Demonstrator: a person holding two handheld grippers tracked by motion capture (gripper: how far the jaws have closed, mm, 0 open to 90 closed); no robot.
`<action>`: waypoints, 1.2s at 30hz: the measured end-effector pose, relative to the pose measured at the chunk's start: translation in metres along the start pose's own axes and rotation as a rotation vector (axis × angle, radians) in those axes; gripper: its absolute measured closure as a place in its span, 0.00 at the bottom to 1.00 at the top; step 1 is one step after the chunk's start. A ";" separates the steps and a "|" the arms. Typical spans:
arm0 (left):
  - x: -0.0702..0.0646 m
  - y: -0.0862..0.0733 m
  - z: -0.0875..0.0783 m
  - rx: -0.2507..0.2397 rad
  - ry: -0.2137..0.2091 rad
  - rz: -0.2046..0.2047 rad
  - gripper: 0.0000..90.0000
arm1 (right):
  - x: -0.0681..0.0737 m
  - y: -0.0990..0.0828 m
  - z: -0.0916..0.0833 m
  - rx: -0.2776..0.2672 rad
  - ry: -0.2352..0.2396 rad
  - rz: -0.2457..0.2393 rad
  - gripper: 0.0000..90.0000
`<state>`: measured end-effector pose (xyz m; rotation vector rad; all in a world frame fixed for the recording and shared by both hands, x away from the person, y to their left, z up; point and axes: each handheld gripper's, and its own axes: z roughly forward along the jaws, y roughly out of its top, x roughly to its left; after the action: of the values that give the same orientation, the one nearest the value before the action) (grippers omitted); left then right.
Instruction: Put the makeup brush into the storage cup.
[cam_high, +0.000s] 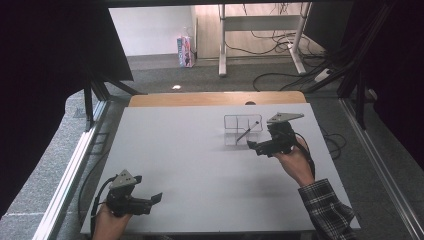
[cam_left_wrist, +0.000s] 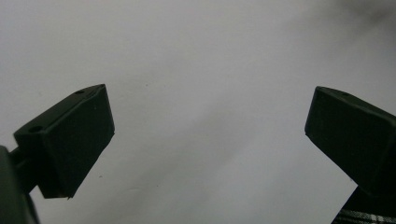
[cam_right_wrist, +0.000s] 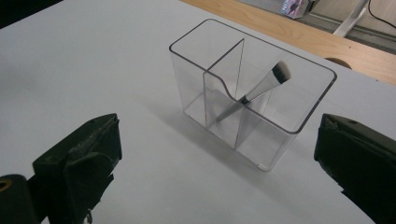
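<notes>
Placing a brush (cam_right_wrist: 261, 88) in a clear box (cam_right_wrist: 280, 128): the step shown appears complete or nearly so. The box stands upright on the white table (cam_high: 190, 150), toward its far right part, and is split by inner walls into compartments. The brush leans inside the box, bristles up and resting against the notched divider, handle tip down on the floor of a compartment; which compartment exactly cannot be told through the clear walls.

The right gripper (cam_high: 260, 146) sits just beside the box on its near right side, jaws wide apart and empty, as the right gripper view confirms: both black jaws frame the box with nothing between them. The left gripper (cam_high: 150, 200) rests near the table's near left edge, well apart from the box, its jaws likewise spread and holding nothing over bare table.

Judged from this state, the sound way to finish is to draw the right gripper straight back and slightly upward, keeping the jaws spread so that neither catches the rim. The box looks light and could slide or tip if nudged. The leaning brush is lightly balanced on the divider; a knock to the box might drop it flat or roll it to another compartment.
</notes>
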<state>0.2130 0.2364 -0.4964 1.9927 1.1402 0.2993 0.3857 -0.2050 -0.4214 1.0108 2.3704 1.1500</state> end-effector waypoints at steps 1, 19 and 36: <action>0.000 0.000 0.000 0.001 0.000 -0.001 0.02 | 0.001 -0.001 0.000 0.002 0.000 -0.003 0.01; 0.001 0.000 -0.001 -0.006 0.009 0.004 0.02 | 0.010 -0.023 0.004 0.009 0.017 0.000 0.00; 0.003 -0.001 -0.003 -0.019 0.027 0.001 0.02 | 0.024 -0.038 0.004 0.032 0.014 -0.027 0.00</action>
<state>0.2126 0.2401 -0.4955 1.9779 1.1495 0.3375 0.3544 -0.2017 -0.4529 0.9817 2.4128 1.1169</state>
